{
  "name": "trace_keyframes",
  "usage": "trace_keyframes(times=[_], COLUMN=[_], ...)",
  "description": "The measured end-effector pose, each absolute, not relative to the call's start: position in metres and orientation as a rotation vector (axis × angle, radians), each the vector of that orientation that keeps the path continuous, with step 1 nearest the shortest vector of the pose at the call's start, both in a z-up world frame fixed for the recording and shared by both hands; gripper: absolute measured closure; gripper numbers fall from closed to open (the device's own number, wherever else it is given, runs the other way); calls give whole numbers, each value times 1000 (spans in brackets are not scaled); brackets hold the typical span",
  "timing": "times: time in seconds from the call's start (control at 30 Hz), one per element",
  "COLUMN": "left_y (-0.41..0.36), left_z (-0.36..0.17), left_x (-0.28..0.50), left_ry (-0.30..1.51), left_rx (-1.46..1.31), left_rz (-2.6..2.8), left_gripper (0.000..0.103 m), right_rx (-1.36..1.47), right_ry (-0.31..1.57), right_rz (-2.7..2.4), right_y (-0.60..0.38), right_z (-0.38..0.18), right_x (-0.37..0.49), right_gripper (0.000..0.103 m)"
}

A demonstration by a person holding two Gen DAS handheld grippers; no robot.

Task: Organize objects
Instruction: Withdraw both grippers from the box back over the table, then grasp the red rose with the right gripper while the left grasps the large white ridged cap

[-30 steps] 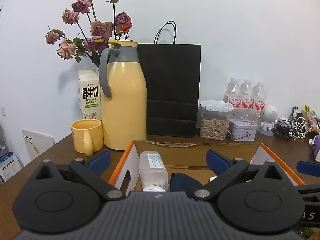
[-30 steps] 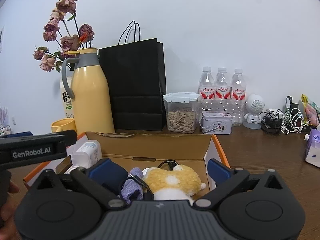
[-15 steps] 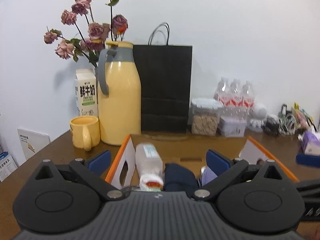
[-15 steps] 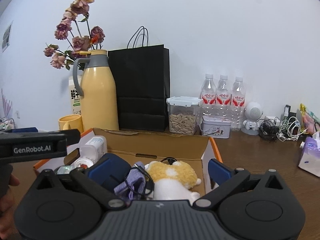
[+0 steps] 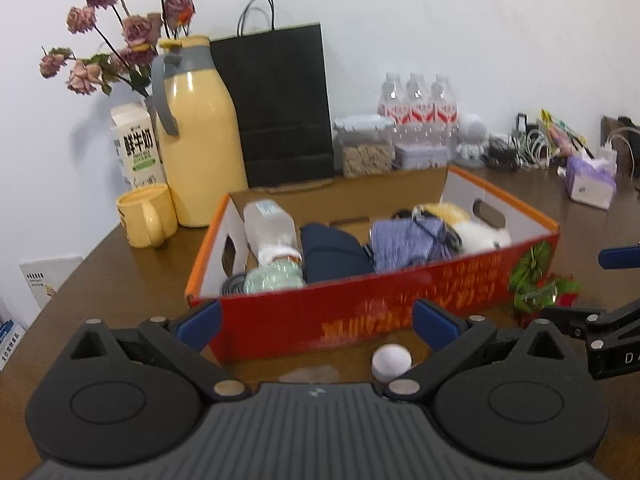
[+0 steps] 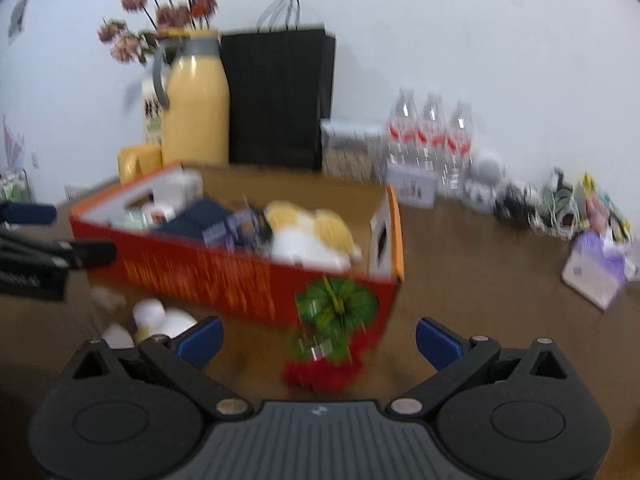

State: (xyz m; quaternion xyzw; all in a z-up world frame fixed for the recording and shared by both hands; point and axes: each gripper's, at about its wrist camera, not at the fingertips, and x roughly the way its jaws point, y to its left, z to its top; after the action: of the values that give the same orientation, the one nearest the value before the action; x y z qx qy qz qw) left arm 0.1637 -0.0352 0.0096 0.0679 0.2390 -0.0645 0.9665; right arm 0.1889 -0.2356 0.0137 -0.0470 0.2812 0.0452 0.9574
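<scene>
both claws are spread wide with nothing between the blue pads. left claw (image 5: 316,318) sits low over the brown wooden tabletop (image 5: 120,264), facing the long red printed side of the open cardboard box with orange rim (image 5: 360,312). a small white round-topped object (image 5: 391,361) stands on the tabletop just in front of that wall, nearer the left claw's right finger; can't tell what it is.

inside the box, left to right in the left wrist view: clear plastic bottle lying on its side (image 5: 272,228) with a greenish clear bottle (image 5: 274,278) in front of it, dark navy folded cloth (image 5: 334,256), lilac knitted cloth (image 5: 408,240), yellow-and-white plush toy (image 5: 460,222) against the right end wall.

right claw (image 6: 319,338) points at the box's right front corner. a green-and-red fake flower sprig (image 6: 332,320) lies on the tabletop touching that corner, between the pads' line of sight. right view is motion-blurred; a few white rounded bits (image 6: 156,320) sit by its left pad, detail unreadable.

behind the box: tall yellow thermos jug with grey handle (image 5: 196,132), yellow mug (image 5: 146,216), black paper bag (image 5: 284,104).
</scene>
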Motion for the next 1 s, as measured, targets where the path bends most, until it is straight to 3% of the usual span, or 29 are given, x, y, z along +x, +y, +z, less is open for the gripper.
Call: trace_keyframes(times=[0.23,0.33,0.43,0.5,0.6,1.0], left_y=[-28,-27,-28,-30,-33,-44], left_z=[-2,-9,-16,-19,-20,-22], left_x=[164,166,170,169,168,162], left_ry=[527,548,581,586,586,576], left_rx=[98,84,84,91,106,127], left_rz=[-137,-148,-157,-170,-183,-267], left_gripper=[0,0,0,0,0,0], right_rx=[-62,-45,-18,-5,7,1], right_ry=[611,627,648,649,615,533], right_rz=[64,59,67,85,99,95], right_y=[-242,-242,-244,-245,-245,-244], right_z=[-3,-10,-15,-16,-15,-6], right_x=[201,210,216,217,213,204], right_gripper=[1,10,30,57,71,75])
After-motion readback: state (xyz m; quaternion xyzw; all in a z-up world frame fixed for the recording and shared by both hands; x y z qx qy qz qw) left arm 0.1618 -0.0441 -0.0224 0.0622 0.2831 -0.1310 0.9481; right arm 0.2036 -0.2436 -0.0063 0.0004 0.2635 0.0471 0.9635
